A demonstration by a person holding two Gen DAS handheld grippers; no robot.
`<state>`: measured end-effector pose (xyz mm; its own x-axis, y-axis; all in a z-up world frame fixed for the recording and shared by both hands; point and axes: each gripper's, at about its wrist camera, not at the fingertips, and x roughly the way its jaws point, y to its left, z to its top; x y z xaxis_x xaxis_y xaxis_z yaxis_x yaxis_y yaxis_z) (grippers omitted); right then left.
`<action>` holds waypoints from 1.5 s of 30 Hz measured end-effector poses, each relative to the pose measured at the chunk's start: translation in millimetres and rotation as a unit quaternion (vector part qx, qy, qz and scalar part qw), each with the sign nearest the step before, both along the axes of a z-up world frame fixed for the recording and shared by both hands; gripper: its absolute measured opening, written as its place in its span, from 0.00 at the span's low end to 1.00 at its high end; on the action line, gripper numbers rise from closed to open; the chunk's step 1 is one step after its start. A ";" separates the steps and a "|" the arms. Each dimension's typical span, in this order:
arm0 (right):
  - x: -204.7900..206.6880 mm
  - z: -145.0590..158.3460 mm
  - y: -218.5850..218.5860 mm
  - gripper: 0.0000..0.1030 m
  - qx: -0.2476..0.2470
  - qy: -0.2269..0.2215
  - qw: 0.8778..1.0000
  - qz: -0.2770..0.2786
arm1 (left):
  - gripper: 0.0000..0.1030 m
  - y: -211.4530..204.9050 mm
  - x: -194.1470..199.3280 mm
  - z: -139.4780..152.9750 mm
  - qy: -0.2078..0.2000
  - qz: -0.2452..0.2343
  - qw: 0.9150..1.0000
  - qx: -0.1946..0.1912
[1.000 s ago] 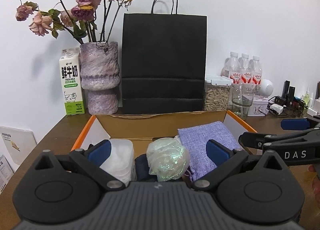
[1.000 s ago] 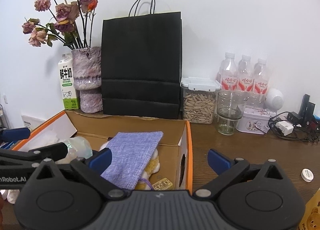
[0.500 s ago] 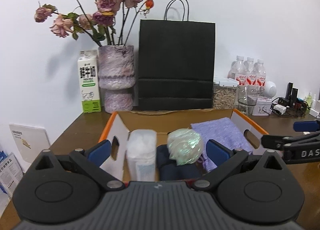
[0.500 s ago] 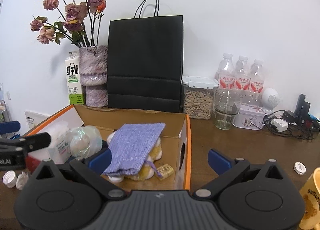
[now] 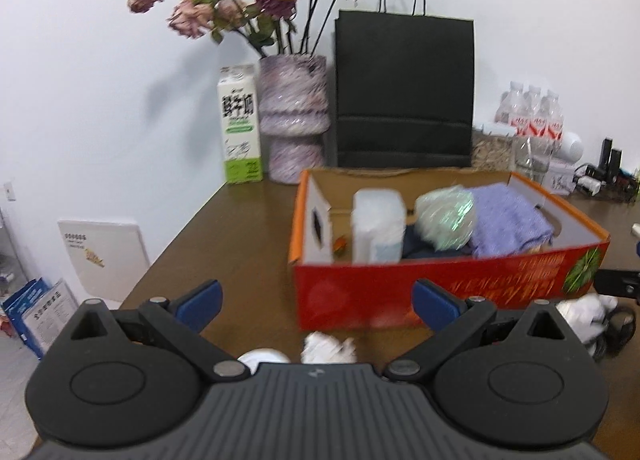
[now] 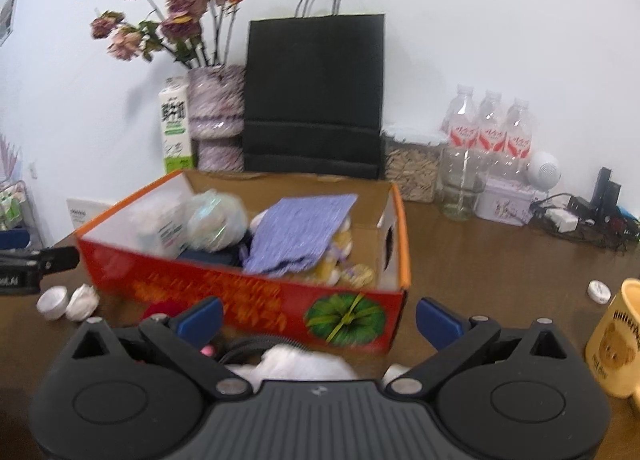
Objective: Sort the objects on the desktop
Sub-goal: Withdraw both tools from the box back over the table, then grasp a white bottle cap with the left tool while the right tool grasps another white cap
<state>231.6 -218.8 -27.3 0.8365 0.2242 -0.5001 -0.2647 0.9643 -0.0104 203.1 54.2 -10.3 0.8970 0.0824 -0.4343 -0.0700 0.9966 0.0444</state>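
A red-orange cardboard box (image 5: 440, 284) stands on the brown desk; it also shows in the right wrist view (image 6: 248, 292). Inside lie a white tub (image 5: 378, 230), an iridescent wrapped ball (image 5: 446, 218), a purple cloth pouch (image 5: 508, 226) and plush items (image 6: 340, 260). Crumpled white paper (image 5: 326, 346) and a white cap (image 6: 52, 300) lie on the desk in front of the box. My left gripper (image 5: 316, 298) is open and empty, back from the box's front left. My right gripper (image 6: 318, 316) is open and empty before the box's front wall.
A black paper bag (image 5: 404, 88), a vase of dried roses (image 5: 294, 116) and a milk carton (image 5: 240, 124) stand at the back wall. Water bottles (image 6: 490, 128), a glass jar (image 6: 460, 184), cables (image 6: 576, 216) and a yellow mug (image 6: 614, 344) are at the right.
Both grippers have pulled back and up from over the box, so its red front wall and the loose items on the desk now show. Both stay open and empty.
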 end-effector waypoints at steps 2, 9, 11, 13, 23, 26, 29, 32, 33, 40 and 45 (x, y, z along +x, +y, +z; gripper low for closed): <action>-10.2 -5.3 5.9 1.00 -0.003 0.006 1.000 0.006 | 1.00 7.6 -6.8 -4.8 0.008 0.003 1.000 0.005; -43.1 -24.8 25.0 0.89 -0.016 0.031 0.999 0.027 | 1.00 29.6 -24.0 -18.8 0.033 0.007 0.999 0.005; -50.6 -31.1 30.9 0.82 -0.021 0.041 0.998 0.034 | 1.00 34.1 -28.1 -20.8 0.036 0.005 0.999 0.004; -55.1 -34.6 34.7 0.73 -0.024 0.048 0.998 0.037 | 1.00 36.8 -32.5 -22.1 0.037 0.003 0.999 0.005; -54.5 -43.0 48.3 0.46 -0.017 0.074 0.996 0.040 | 1.00 45.5 -34.9 -27.8 0.046 0.000 0.999 0.000; -52.2 -43.1 50.4 0.37 -0.012 0.073 0.996 0.040 | 1.00 47.3 -33.2 -28.8 0.046 -0.003 0.999 -0.001; -53.1 -42.8 51.9 0.37 -0.011 0.068 0.997 0.043 | 1.00 48.7 -30.8 -29.9 0.048 -0.004 0.999 -0.003; -54.9 -37.7 53.2 0.37 -0.005 0.056 0.997 0.045 | 1.00 50.5 -28.0 -30.6 0.049 -0.006 0.999 -0.006; -55.1 -35.6 53.9 0.37 -0.004 0.052 0.998 0.044 | 1.00 50.9 -26.4 -30.8 0.051 -0.005 0.999 -0.006; -50.0 -27.1 58.5 0.37 0.002 0.038 0.998 0.043 | 0.94 54.6 -7.9 -37.1 0.077 0.006 0.997 -0.008; -45.9 -25.4 62.2 0.37 0.005 0.035 0.999 0.042 | 0.79 56.6 6.3 -42.2 0.101 0.002 0.995 -0.021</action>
